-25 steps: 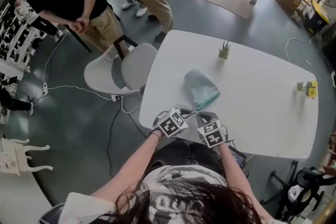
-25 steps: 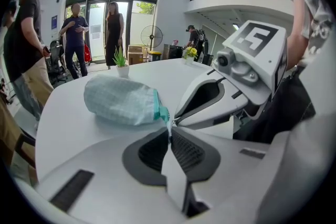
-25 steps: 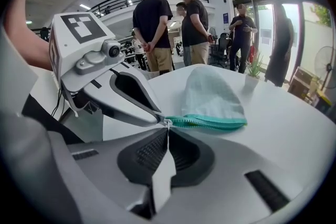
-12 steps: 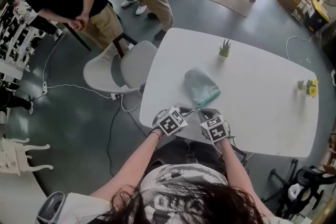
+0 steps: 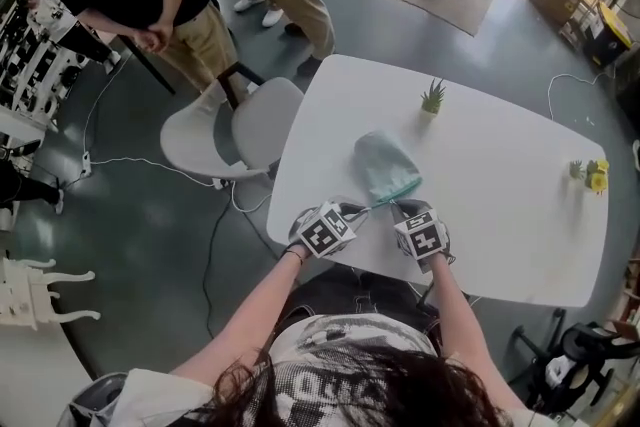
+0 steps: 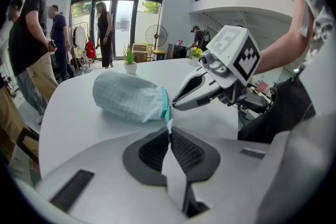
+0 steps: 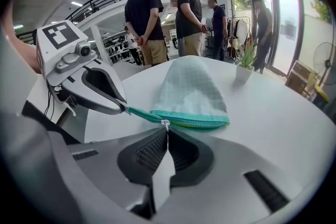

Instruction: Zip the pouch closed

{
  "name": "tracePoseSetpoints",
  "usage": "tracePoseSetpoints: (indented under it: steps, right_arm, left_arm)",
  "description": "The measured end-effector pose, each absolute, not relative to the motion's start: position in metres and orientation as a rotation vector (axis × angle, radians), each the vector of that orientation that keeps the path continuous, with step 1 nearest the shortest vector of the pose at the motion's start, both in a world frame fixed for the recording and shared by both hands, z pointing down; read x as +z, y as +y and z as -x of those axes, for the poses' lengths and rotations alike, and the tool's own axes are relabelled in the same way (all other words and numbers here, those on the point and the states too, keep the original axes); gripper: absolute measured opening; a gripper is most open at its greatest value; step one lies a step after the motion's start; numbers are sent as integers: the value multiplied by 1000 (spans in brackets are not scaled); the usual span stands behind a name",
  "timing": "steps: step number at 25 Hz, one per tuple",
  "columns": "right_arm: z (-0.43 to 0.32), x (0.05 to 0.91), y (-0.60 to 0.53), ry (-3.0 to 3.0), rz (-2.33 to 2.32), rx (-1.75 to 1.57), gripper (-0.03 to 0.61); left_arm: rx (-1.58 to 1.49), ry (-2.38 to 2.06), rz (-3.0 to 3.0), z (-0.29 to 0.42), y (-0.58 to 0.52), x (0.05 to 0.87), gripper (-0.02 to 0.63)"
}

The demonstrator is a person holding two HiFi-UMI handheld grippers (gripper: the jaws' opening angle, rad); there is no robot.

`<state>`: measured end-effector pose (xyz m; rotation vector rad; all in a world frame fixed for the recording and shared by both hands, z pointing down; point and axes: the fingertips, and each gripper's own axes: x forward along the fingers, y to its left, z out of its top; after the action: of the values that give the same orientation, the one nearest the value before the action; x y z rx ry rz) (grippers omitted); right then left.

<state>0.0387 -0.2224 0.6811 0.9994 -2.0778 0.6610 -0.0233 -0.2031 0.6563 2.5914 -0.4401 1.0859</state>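
Note:
A pale green checked pouch (image 5: 383, 163) lies on the white table (image 5: 500, 215), its teal zipper edge (image 7: 191, 120) facing me. My left gripper (image 6: 169, 131) is shut on the teal tab at the zipper's end. It also shows in the right gripper view, where the left gripper (image 7: 124, 107) pulls the tape taut. My right gripper (image 7: 167, 129) is shut on the small metal zipper pull (image 7: 166, 124), partway along the zipper. In the head view the left gripper (image 5: 360, 210) and the right gripper (image 5: 400, 208) sit side by side at the near table edge.
A small potted plant (image 5: 432, 98) stands beyond the pouch and a yellow flower pot (image 5: 592, 175) stands far right. A white chair (image 5: 235, 130) is at the table's left. People stand on the floor beyond, and cables lie by the chair.
My right gripper has slid to the right along the zipper edge, widening the gap to the left gripper. The left gripper and the pouch have stayed in place.

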Motion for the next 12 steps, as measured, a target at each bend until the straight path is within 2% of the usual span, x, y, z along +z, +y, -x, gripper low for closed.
tracePoseSetpoints:
  steps: [12]
  right_arm:
    - [-85,698,-255,-1989,-1061,688,8]
  left_arm:
    - [1096,-478,-2564,35,-216,661,23]
